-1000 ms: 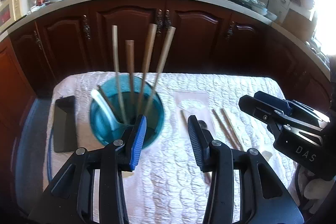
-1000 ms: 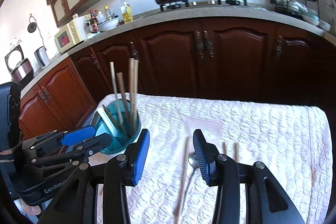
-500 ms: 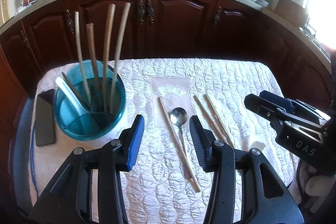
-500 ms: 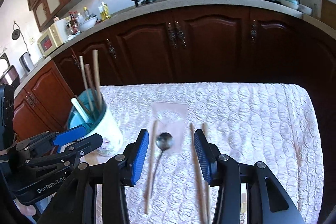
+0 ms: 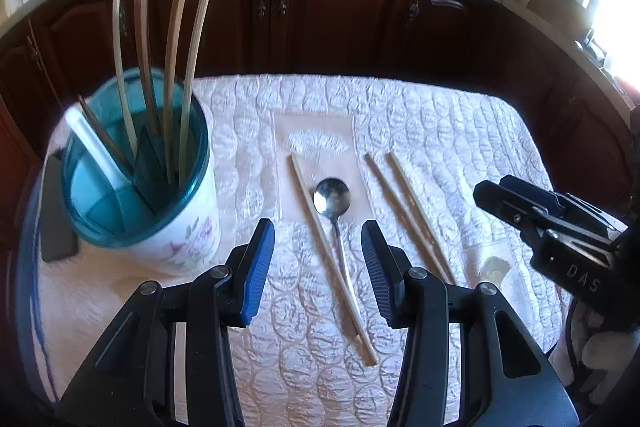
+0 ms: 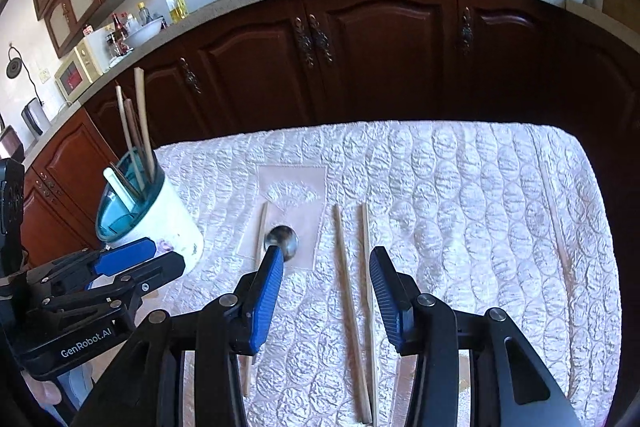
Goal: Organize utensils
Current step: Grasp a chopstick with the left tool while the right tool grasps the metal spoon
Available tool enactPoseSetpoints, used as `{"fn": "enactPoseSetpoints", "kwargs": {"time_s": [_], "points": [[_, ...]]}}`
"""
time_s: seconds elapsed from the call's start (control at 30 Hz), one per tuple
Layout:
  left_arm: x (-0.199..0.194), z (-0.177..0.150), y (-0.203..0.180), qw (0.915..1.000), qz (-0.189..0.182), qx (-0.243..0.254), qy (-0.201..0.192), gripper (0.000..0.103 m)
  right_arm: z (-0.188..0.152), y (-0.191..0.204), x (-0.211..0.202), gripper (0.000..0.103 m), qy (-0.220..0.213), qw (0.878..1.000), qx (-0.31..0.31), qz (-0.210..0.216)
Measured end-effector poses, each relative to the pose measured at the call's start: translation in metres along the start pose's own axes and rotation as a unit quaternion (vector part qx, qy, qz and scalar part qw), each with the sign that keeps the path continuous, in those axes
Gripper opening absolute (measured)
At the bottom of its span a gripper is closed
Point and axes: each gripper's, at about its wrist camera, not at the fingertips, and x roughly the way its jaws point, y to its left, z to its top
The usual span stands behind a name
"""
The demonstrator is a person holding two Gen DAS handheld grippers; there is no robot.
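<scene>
A white utensil cup with a teal rim [image 5: 160, 227] [image 6: 168, 223] stands at the table's left and holds several chopsticks and a white spoon. A metal spoon [image 5: 334, 211] [image 6: 285, 238] lies on the quilted cloth beside a single chopstick [image 5: 320, 227] [image 6: 261, 227]. A pair of chopsticks [image 5: 408, 211] [image 6: 354, 291] lies to their right. My left gripper [image 5: 318, 267] is open and empty above the spoon's handle. My right gripper [image 6: 326, 291] is open and empty above the pair of chopsticks.
The table is covered by a white quilted cloth [image 5: 440, 123] with a pink patch [image 6: 292, 183]. A dark flat object [image 5: 54, 211] lies left of the cup. Dark wooden cabinets [image 6: 360, 59] and a counter with pots stand behind the table.
Both grippers have moved right and down, away from the cup. The spoon and loose chopsticks now lie between their fingers. Both grippers stay open.
</scene>
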Motion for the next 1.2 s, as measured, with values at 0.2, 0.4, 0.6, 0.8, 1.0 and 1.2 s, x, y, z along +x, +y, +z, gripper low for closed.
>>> {"fn": "enactPoseSetpoints", "kwargs": {"time_s": [0.2,0.4,0.6,0.8,1.0,1.2], "points": [[0.021,-0.019,0.011,0.9992,-0.009,-0.012,0.036,0.045,-0.008,-0.014,0.025,0.043,0.03,1.0,0.007,0.001],[0.05,-0.021,0.011,0.9979,-0.014,-0.022,0.059,0.044,-0.013,-0.025,0.058,0.043,0.065,0.998,0.019,0.014],[0.083,-0.016,0.01,0.9952,-0.034,-0.049,0.078,0.042,-0.005,-0.021,0.085,0.037,0.083,0.994,0.012,0.065],[0.11,-0.009,0.014,0.9936,-0.022,-0.071,0.085,0.023,0.012,-0.015,0.11,0.033,0.1,0.991,-0.003,0.088],[0.108,-0.008,0.018,0.9933,-0.029,-0.07,0.088,0.006,0.02,-0.008,0.126,0.033,0.106,0.989,-0.016,0.1],[0.079,-0.038,0.035,0.9921,-0.034,-0.055,0.107,0.005,0.023,0.017,0.147,0.03,0.119,0.983,-0.053,0.126]]}}
